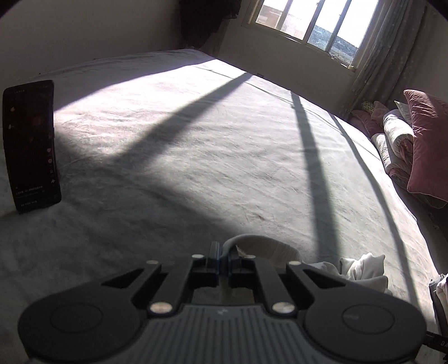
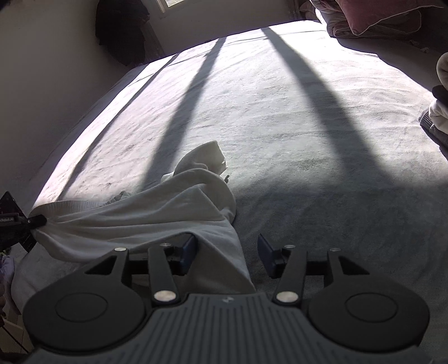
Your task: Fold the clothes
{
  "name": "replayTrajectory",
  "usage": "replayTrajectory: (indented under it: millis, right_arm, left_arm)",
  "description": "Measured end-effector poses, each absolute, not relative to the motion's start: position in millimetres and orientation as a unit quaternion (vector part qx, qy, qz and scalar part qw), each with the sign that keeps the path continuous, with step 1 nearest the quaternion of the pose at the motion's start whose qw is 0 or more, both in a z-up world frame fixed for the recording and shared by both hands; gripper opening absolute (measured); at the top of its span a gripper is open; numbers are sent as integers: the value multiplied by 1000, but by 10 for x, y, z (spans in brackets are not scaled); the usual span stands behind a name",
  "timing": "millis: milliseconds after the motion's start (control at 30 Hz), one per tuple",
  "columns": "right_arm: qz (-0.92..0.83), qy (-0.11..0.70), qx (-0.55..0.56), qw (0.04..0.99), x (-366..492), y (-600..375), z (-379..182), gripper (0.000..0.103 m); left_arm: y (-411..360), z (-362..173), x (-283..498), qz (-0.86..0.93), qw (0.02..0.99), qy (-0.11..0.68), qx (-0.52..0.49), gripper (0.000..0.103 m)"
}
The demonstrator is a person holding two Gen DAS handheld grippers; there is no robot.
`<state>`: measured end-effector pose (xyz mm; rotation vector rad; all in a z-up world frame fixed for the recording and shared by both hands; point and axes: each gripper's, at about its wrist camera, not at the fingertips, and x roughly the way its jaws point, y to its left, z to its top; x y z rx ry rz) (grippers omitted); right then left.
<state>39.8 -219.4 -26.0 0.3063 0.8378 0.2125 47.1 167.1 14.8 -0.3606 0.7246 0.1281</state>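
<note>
A white garment (image 2: 145, 215) lies crumpled on the grey bed (image 2: 308, 140) near its front edge. My left gripper (image 1: 224, 260) is shut on the garment's ribbed band (image 1: 263, 246); it also shows at the left edge of the right wrist view (image 2: 33, 221), pinching the band. More of the cloth (image 1: 361, 268) bunches to its right. My right gripper (image 2: 226, 252) is open, its jaws wide apart, with the garment's lower edge lying between them and over the left finger (image 2: 187, 252).
A black phone (image 1: 30, 145) stands upright on the bed at the left. Pink pillows and rolled quilts (image 1: 414, 145) pile along the bed's right side. A window (image 1: 313, 22) with a curtain is beyond the bed. More folded cloth (image 2: 439, 106) sits at the right edge.
</note>
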Motion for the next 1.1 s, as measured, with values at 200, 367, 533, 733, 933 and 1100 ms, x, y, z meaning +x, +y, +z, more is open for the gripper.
replayTrajectory:
  millis: [200,367,533,733,933,1100]
  right_arm:
    - [117,404,164,892,473,-2109,-276,57]
    - [134,406,191,883,547,-2044,-305,59]
    - [142,411,229,871,640,-2020,-363,60]
    - [156,404,286,855,725,-2059,-414,60]
    - [169,378,276,867,776,-1955,-409,60]
    - [197,372,249,872,758,-1826,-438,42]
  left_arm:
    - [1975,97,449,122,913,352,-168,5]
    - [2117,-70,468,110,892,400,-178,6]
    - [2140,-185,455,92,880,424,-192,11]
    - [2063,-162,435,73,883,421,-193,27]
    - [1827,-63,461,12,895,406,-182,40]
    - [1614,-66,472,-20,893,414,-176,43]
